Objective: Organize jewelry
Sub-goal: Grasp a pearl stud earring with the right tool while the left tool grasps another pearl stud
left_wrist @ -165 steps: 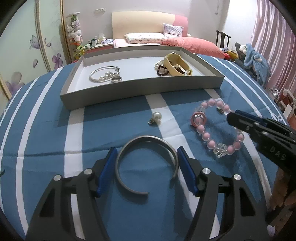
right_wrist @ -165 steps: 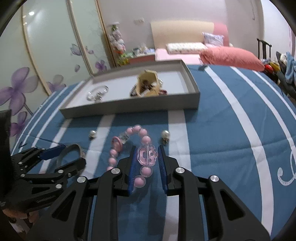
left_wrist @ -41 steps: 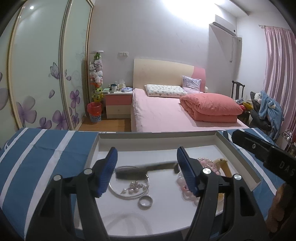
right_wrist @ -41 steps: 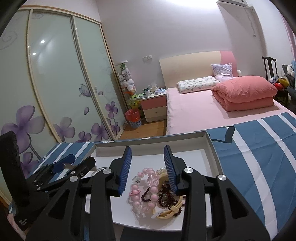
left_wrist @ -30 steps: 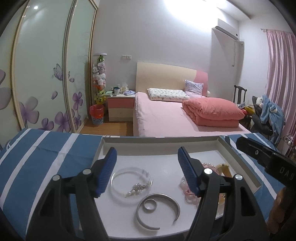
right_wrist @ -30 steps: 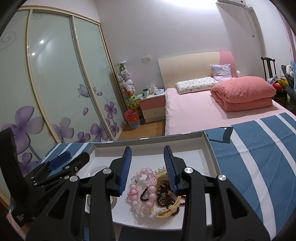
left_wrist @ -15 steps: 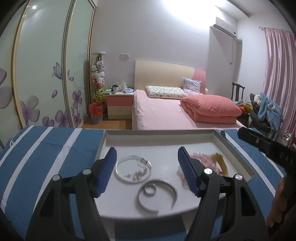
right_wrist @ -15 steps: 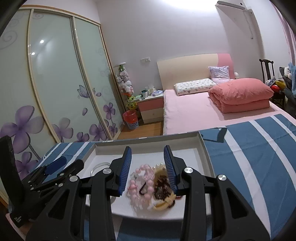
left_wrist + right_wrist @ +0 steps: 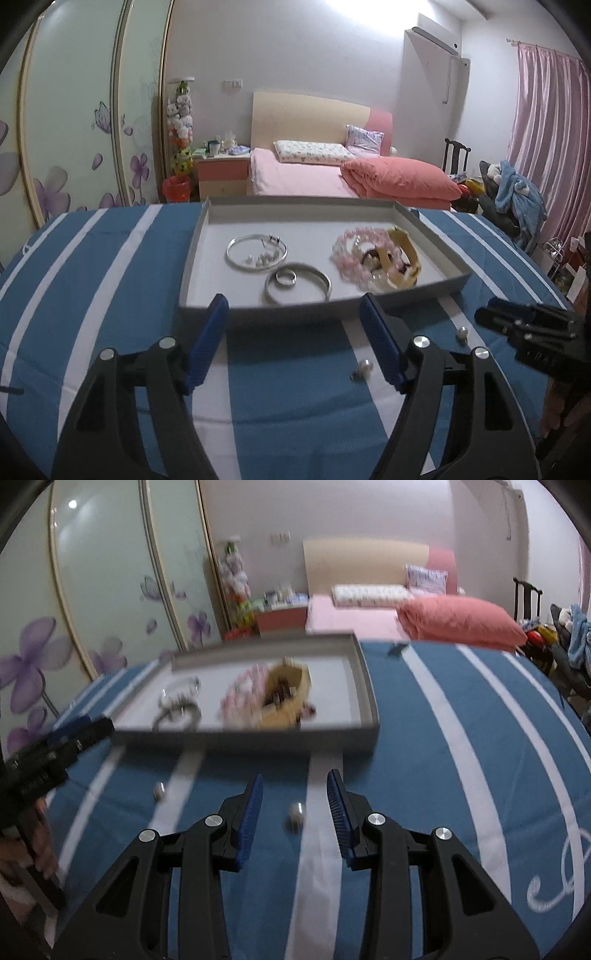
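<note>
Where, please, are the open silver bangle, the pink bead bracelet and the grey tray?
open silver bangle [image 9: 320,277], left wrist view, right curve of band
pink bead bracelet [image 9: 345,254], left wrist view, left beads
grey tray [image 9: 295,314], left wrist view, near wall

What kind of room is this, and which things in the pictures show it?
Most likely a home bedroom. A bed with a pink sheet, a pillow and a folded quilt stands behind the striped work surface, a bedside cabinet sits next to it, and sliding wardrobe doors with purple flowers line the wall.
</note>
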`<state>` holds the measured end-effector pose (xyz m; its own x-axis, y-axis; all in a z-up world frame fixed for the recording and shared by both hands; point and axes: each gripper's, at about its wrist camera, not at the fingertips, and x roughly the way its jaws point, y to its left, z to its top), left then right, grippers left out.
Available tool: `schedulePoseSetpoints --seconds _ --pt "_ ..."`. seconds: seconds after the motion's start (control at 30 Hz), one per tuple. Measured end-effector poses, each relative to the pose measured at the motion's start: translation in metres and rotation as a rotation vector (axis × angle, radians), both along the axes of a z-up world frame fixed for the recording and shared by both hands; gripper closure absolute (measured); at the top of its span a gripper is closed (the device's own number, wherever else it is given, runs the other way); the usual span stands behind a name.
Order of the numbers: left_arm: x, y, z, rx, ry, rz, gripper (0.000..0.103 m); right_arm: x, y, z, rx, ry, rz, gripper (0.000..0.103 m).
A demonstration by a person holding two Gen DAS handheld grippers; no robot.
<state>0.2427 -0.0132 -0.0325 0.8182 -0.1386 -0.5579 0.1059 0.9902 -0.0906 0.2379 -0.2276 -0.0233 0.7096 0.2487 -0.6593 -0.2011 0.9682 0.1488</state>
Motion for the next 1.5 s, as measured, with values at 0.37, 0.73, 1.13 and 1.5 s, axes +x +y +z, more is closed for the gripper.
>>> schedulePoseSetpoints --seconds 0.37,0.73,1.13,1.5 --pt "-0.009 -0.014 -0.014 0.047 0.067 -0.050 0.032 0.009 0.015 -0.023 -0.067 0.113 -0.007 0.068" --pt "-0.010 -0.024 -0.017 0.072 0.091 -0.083 0.032 0.014 0.008 -0.028 -0.048 0.139 -0.032 0.089" --pt "0.015 -0.054 -0.039 0.147 0.243 -0.151 0.050 0.002 -0.005 -0.030 0.022 0.149 -0.053 0.089" --pt "0.021 -0.069 -0.044 0.161 0.265 -0.175 0.067 0.003 -0.006 -0.031 0.040 0.152 -0.051 0.089"
